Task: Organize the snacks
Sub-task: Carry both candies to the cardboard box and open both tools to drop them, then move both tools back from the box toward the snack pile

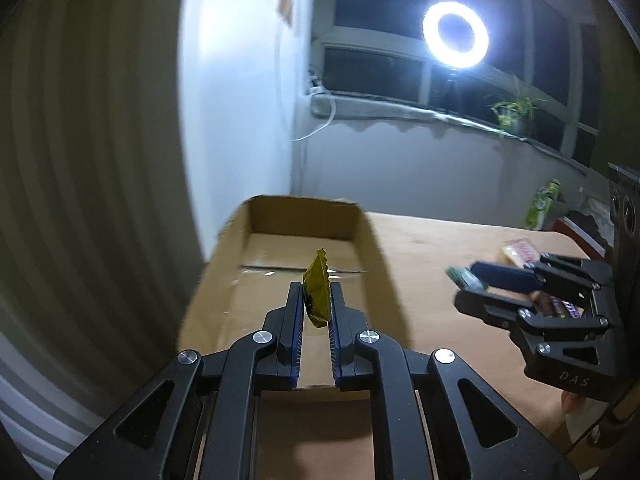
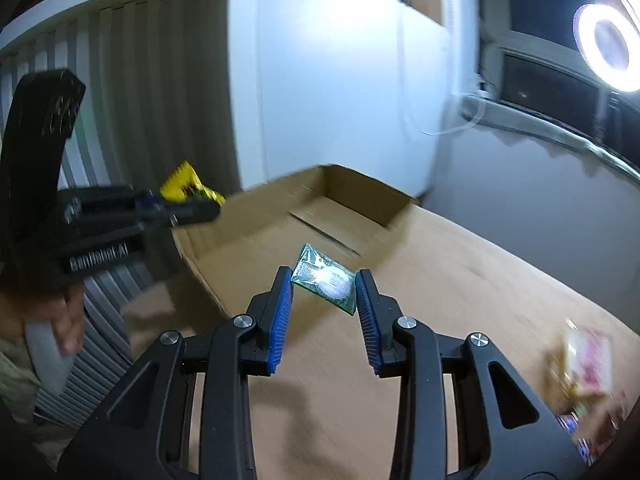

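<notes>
Snacks are held in both claws, right at the cardboard box (image 1: 304, 216) on the wooden table (image 1: 460, 248). A yellow packet (image 1: 317, 292) is pinched edge-on between the pads of the left gripper (image 1: 316, 300), which is clamped down tight on it — the packet stands upright, its long axis running up and slightly away, its crimped top edge pointing up over the open box. From the right wrist view the same yellow packet (image 2: 188, 188) is seen sticking up out of the left gripper (image 2: 192, 208) beside the near corner of the box (image 2: 360, 196), with the person's hand (image 2: 68, 316) wrapped round the handle below.

A green packet (image 2: 325, 279) is gripped across its short side by the right gripper (image 2: 324, 292), the blue pads (image 2: 282, 312) closed to a narrow gap on it. It is held flat and tilted, its long axis pointing away towards the box. In the left wrist view the right gripper (image 1: 476, 284) is seen off to the right, above the table, the green packet (image 1: 464, 276) poking out towards the box.

More wrapped snacks (image 2: 588, 364) are left lying on the table at the right, blurred. A ring light (image 1: 456, 35) glares at the window.
</notes>
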Available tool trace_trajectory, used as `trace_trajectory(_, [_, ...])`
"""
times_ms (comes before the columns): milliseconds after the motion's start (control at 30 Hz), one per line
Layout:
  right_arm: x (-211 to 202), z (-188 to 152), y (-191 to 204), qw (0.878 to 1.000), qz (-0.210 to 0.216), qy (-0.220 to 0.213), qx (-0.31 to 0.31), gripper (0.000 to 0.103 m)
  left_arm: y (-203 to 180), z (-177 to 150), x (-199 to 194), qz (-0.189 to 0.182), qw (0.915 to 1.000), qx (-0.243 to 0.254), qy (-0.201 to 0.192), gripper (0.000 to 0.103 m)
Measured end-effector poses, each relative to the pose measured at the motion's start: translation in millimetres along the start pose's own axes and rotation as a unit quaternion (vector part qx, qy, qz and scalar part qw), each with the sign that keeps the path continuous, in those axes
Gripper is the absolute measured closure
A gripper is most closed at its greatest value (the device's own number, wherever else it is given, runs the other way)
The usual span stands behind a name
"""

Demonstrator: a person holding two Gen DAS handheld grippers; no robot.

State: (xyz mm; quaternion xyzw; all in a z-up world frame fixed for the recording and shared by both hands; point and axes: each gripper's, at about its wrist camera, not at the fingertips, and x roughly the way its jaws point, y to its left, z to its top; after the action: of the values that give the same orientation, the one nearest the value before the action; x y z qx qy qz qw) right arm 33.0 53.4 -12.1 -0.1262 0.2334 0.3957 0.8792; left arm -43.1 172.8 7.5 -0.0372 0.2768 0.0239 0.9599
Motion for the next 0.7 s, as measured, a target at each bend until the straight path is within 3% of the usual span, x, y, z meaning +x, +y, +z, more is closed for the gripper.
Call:
trace_trajectory(267, [46.3,20.1,15.7,0.999,0.029,0.003,-0.018,0.068,23.5,-3.4,26.4,0.004,0.9996,-0.013,0.025,0.093])
trace_trajectory(300, [51.9,20.0,14.5,0.999,0.035,0.009,-0.019,0.066,24.6,-3.9,30.0,0.003,0.9995,-0.013,0.03,0.091])
trace_trajectory(333, [58.9,18.5,15.0,0.999,0.037,0.019,-0.022,0.055,26.1,-5.2,32.4,0.004,0.9993,-0.012,0.035,0.089])
trace_trajectory(367, [63.7,16.3,15.6,0.999,0.033,0.028,-0.024,0.049,25.8,-5.1,35.7,0.007,0.9991,-0.011,0.04,0.077])
trace_trajectory(400, [64.3,13.5,15.2,0.999,0.03,0.028,-0.024,0.043,26.2,-5.9,36.4,0.015,0.999,-0.011,0.042,0.053])
trace_trajectory(467, [59.4,9.0,13.2,0.999,0.03,0.02,-0.016,0.043,27.2,-6.9,36.1,0.025,0.999,-0.012,0.034,0.037])
trace_trajectory(633, [38.8,4.7,7.3,1.0,0.001,0.012,-0.005,0.043,32.4,-8.3,31.4,0.03,0.9989,-0.02,0.03,0.037])
trace_trajectory(700, [25.0,1.0,9.1,1.0,-0.02,0.003,-0.003,0.036,32.3,-7.7,28.6,0.032,0.9989,-0.021,0.028,0.037])
